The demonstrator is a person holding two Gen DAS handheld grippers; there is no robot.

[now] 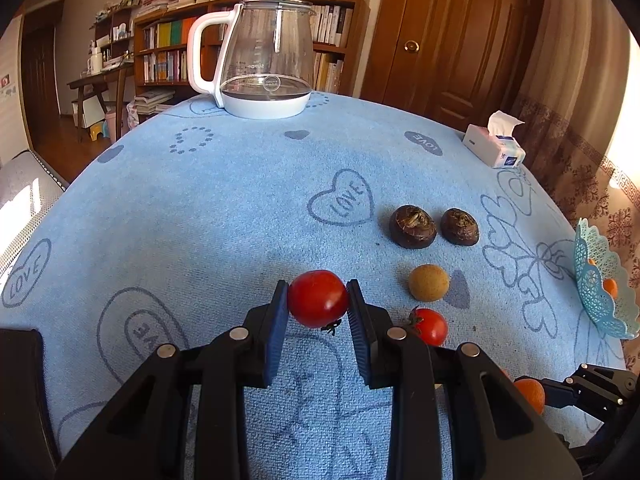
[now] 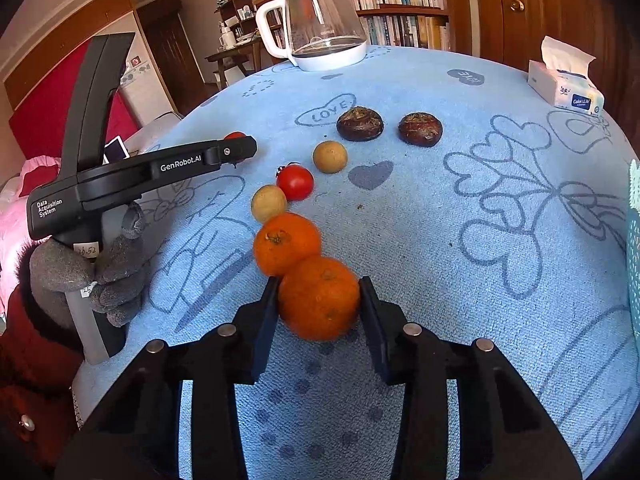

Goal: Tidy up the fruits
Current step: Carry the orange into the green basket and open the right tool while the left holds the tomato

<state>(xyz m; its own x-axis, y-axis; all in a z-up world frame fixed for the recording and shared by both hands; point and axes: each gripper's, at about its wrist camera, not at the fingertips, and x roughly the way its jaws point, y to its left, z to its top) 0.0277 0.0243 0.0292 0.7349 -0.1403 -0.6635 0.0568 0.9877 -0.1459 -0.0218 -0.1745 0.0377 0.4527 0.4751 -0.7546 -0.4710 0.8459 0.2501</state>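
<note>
Between the blue pads of the left claw (image 1: 318, 300): glossy red tomato (image 1: 318, 298), round, stem end turned down, gripped on both flanks above the blue counter (image 1: 224, 200). Just right of that claw: smaller tomato (image 1: 430, 326); beyond it a tan longan (image 1: 429, 282) and two dark water chestnuts (image 1: 413, 227), side by side. Between the black fingers of the right claw (image 2: 319, 298): dimpled orange tangerine (image 2: 319, 298), clenched on both sides, touching a second tangerine (image 2: 286, 243) just ahead. Far left of the right claw: gloved hand (image 2: 100, 272) wrapped around the other handle, fingers curled. Far right: lattice basket (image 1: 596, 284), tilted.
</note>
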